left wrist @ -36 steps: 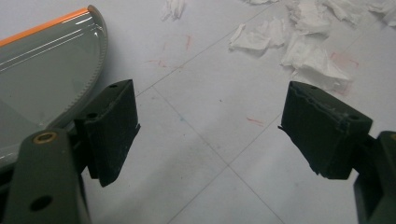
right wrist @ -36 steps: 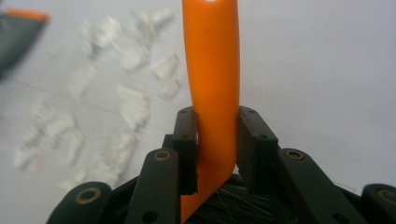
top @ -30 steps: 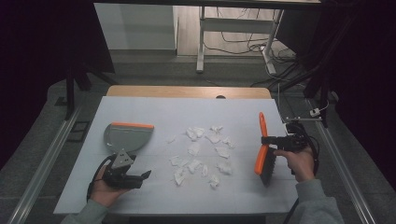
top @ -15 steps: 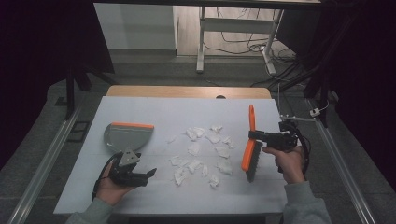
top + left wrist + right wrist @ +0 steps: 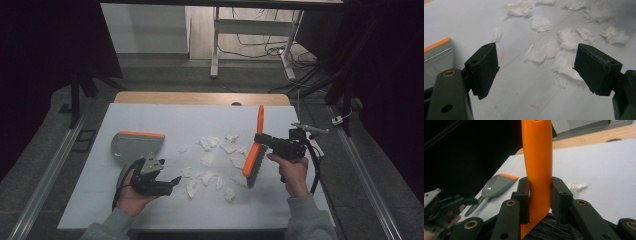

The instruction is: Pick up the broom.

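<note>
since the earlier frame the brush, clamped in the right gripper, was brought against the paper scraps; bristles should be dragged toward the dustpan beside the wide-open left gripper.

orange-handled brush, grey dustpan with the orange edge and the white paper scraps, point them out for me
orange-handled brush (image 5: 259, 121), high view, on its orange handle
grey dustpan with the orange edge (image 5: 134, 145), high view, on the flat grey pan
white paper scraps (image 5: 207, 160), high view, on one scrap in the middle of the scatter

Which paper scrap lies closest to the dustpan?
The small lone paper scrap at the left edge of the scatter, just right of the dustpan; the other scraps lie farther right.
</note>
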`<state>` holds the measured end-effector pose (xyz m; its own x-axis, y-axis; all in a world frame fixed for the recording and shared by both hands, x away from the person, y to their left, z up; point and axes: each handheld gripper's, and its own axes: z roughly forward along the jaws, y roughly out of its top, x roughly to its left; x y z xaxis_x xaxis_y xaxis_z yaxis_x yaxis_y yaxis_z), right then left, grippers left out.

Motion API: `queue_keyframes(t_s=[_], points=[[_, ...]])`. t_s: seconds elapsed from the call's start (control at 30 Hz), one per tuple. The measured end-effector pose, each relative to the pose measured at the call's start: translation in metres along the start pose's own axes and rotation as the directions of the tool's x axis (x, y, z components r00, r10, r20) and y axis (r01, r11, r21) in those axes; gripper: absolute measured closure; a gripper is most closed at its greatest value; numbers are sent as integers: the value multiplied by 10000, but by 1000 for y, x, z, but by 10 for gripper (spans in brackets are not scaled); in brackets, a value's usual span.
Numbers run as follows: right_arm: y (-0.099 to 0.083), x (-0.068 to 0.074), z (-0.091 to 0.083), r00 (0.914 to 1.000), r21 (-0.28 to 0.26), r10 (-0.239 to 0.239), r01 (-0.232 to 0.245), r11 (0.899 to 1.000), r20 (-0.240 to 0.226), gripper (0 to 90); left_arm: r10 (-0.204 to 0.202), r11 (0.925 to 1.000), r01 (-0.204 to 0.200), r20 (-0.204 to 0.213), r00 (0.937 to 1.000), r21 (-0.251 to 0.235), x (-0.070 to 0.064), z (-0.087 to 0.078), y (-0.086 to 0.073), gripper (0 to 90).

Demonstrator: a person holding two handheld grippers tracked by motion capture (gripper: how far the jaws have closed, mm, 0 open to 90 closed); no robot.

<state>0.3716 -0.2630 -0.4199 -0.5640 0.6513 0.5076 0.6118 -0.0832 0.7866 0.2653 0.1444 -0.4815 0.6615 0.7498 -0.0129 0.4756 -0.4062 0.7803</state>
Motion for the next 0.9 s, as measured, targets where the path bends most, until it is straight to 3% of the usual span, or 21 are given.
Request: queue_keyframes(t_s=[0.1,0.27,0.57,0.8,0.9], points=[[-2,6,4,10000,-296,35,-33,9996,54,708,141,9999,-139,224,9996,-77,-8,6,8,205],[-8,12,15,9999,-100,-37,36,9999,-106,708,325,9993,-311,650,9974,-223,-23,15,22,207],[-17,23,28,10000,-471,-12,10,9989,-50,708,823,9962,-770,1477,9856,-412,-52,35,43,208],[-23,37,37,9997,-825,-250,249,9963,-2,708,877,9954,-797,1671,9820,-538,-62,47,50,211],[-26,41,41,9998,-978,-157,146,9951,-105,708,852,9952,-755,1703,9817,-626,-65,51,52,215]])
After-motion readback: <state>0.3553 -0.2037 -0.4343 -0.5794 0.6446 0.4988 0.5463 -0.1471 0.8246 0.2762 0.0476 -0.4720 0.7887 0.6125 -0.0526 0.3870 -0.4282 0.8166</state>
